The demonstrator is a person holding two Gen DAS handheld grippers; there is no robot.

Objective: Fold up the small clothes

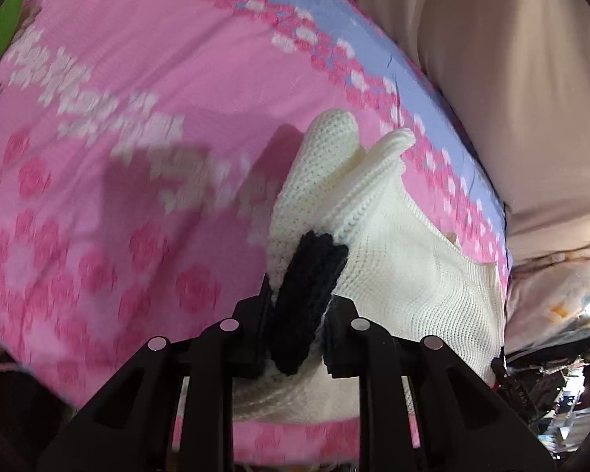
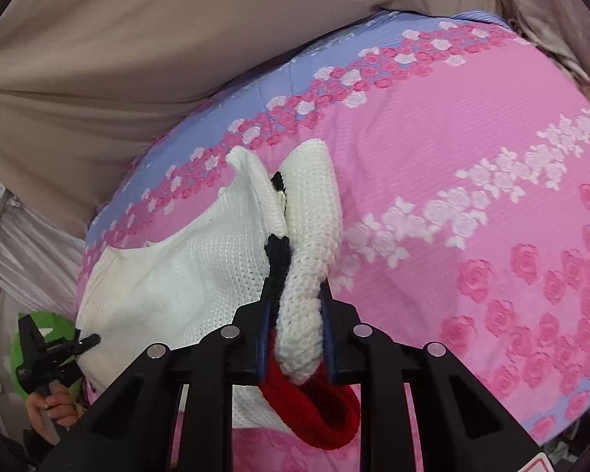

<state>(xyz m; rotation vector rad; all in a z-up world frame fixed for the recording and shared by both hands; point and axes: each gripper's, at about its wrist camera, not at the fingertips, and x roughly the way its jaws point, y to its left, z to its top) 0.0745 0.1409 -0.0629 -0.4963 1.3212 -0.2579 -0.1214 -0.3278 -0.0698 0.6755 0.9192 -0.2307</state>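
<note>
A small white knit garment with black and red trim lies on a pink floral bedsheet. My left gripper is shut on its edge, with a black knit piece between the jaws. My right gripper is shut on a thick white knit part of the same garment, with black trim beside it and a red knit piece hanging below. The left gripper also shows in the right wrist view, at the garment's far corner.
The bedsheet has a blue border with pink and white roses. Beige fabric rises behind the bed. A green object and the person's hand are at the lower left. Clutter lies beside the bed.
</note>
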